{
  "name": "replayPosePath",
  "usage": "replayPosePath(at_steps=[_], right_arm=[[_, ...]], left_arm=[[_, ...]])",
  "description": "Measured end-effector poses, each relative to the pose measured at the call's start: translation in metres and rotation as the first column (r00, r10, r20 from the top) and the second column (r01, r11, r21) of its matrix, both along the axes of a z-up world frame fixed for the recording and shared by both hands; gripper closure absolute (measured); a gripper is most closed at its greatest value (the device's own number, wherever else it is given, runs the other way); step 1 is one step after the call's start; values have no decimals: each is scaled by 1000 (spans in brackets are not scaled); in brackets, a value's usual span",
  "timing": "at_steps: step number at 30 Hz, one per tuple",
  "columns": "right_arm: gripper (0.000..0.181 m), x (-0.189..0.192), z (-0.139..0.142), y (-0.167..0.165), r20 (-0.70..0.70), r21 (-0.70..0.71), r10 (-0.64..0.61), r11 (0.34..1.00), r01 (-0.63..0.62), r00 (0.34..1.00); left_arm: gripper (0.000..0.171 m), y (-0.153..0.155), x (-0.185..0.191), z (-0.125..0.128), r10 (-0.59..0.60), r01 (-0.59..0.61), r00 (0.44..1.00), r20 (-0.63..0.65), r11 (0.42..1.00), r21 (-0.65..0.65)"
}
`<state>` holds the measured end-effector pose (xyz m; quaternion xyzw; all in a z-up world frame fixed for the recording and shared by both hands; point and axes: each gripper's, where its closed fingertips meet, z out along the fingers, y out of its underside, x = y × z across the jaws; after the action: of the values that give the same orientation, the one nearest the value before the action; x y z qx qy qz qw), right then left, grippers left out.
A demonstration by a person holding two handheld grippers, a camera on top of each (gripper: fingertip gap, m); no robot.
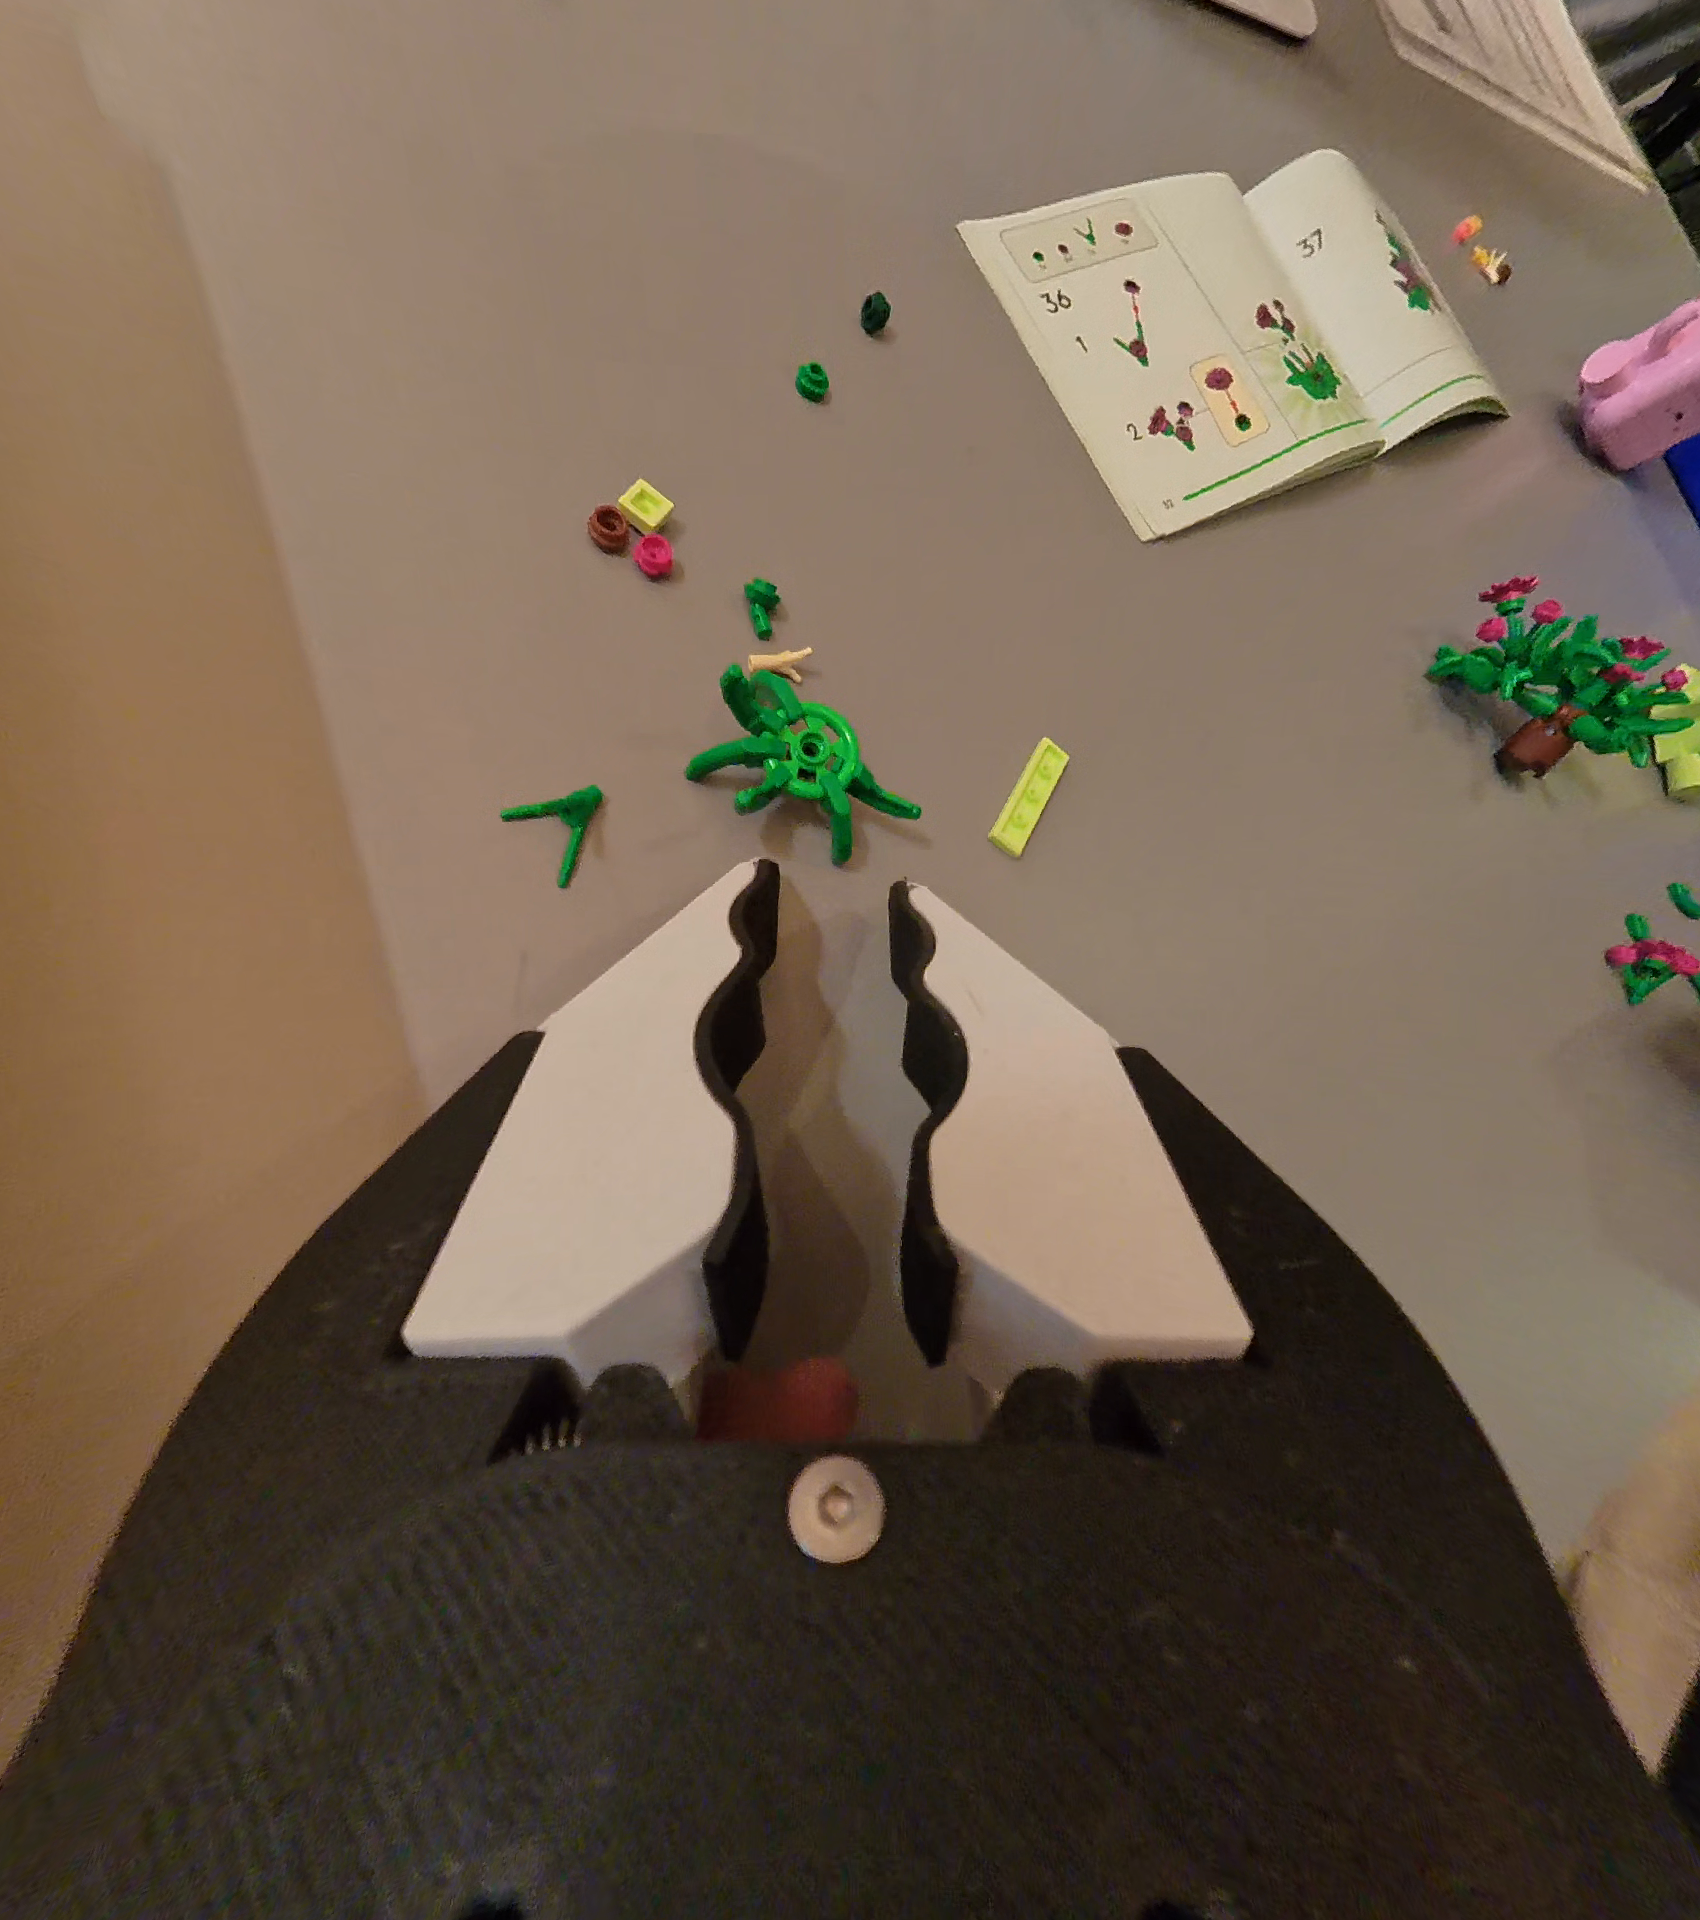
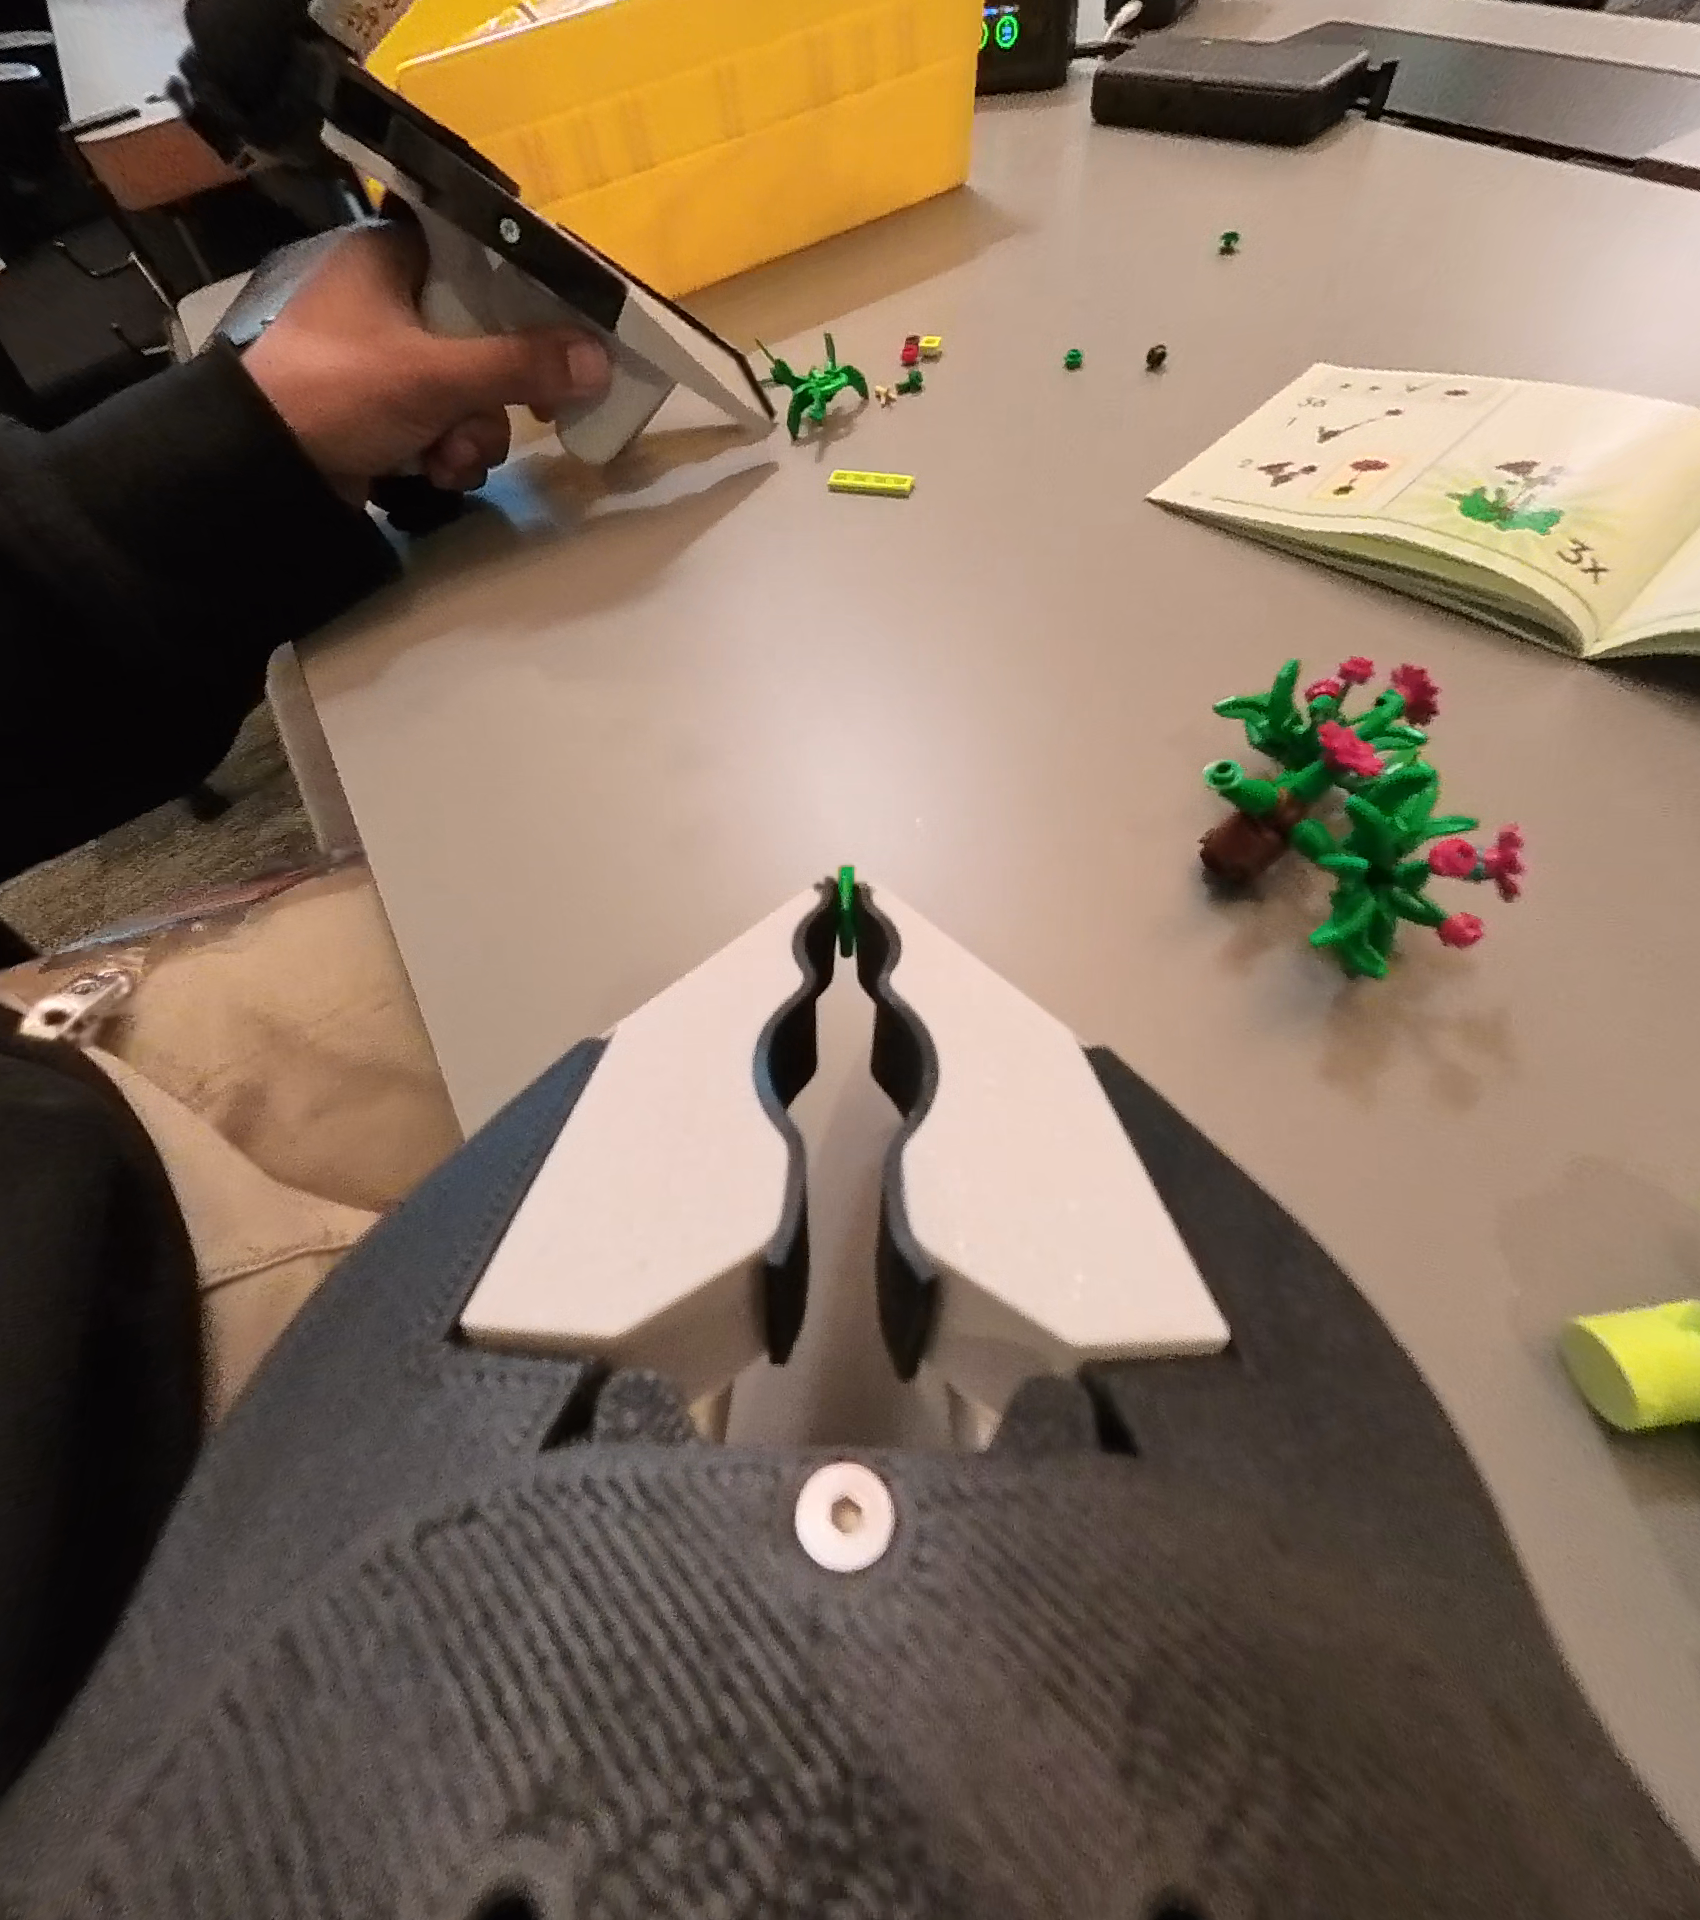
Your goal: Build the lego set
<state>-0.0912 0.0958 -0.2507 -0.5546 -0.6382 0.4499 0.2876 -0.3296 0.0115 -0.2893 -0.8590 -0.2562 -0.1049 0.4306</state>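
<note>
Right wrist view is showing the right gripper [image 2: 844,902] pinching a small green piece [image 2: 844,906] between its tips, holding it above the grey table [image 2: 721,665]. Just ahead and to the right, a built plant with red flowers [image 2: 1360,816] is lying on its side, and an open instruction booklet [image 2: 1490,499] is resting farther off. A lime-green part [image 2: 1677,1371] is sitting at the right edge. Across the table, a hand [image 2: 410,364] is gripping the left gripper [image 2: 763,400], its tips pointing down beside a green leafy ring piece [image 2: 815,390], with a lime flat plate [image 2: 871,480] lying near and a yellow bin [image 2: 721,135] standing behind.

Left wrist view is showing the left gripper [image 1: 830,883] with its jaws standing apart and holding nothing, hovering just short of the green leafy ring piece [image 1: 804,753]. A forked green stem [image 1: 565,821] is lying to its left, the lime flat plate [image 1: 1030,798] to its right, and brown, pink and lime studs [image 1: 633,525] are clustering beyond.
</note>
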Motion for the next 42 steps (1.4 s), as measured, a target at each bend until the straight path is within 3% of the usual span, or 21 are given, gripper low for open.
replayPosePath(at_steps=[5, 7, 12, 16, 20, 22, 27, 31, 34, 37, 42], right_arm=[[181, 2, -6, -6, 27, 62, 21, 998, -23, 999], [181, 2, -12, -9, 56, 99, 30, 994, -35, 998], [180, -1, -28, -10, 155, 122, 29, 991, -48, 988], [181, 0, -22, -9, 121, 95, 31, 995, -43, 992], [181, 1, -8, -5, 40, 41, 17, 999, -19, 999], [181, 4, -11, -6, 69, 16, 26, 999, -27, 997], [181, 7, -21, -14, 112, 120, 45, 991, -59, 993], [181, 10, -18, -12, 92, 121, 29, 992, -40, 995], [181, 12, 0, -6, -20, 88, -4, 996, 6, 1000], [181, 16, 19, 5, -130, 19, -54, 998, 57, 990], [181, 16, 19, 10, -115, -47, -72, 997, 67, 991]], left_arm=[[153, 13, -5, 1, -11, 10, 1000, 25, 1000, 18], [168, 16, -1, 0, -41, 40, 999, 20, 999, 7], [171, 17, 3, 10, -68, 71, 996, -65, 997, 39], [171, 22, 18, 28, -111, 129, 983, -143, 983, 128], [171, 43, 83, 71, -264, 287, 958, -114, 886, 365], [171, 54, 116, 87, -335, 329, 940, -71, 828, 454], [171, 74, 172, 99, -432, 449, 888, -154, 746, 492], [171, 81, 199, 102, -495, 489, 857, -140, 699, 522], [171, 85, 209, 93, -521, 522, 840, -151, 698, 491], [171, 87, 216, 74, -562, 592, 803, -199, 712, 377], [171, 85, 233, 40, -651, 689, 724, -229, 703, 179]])
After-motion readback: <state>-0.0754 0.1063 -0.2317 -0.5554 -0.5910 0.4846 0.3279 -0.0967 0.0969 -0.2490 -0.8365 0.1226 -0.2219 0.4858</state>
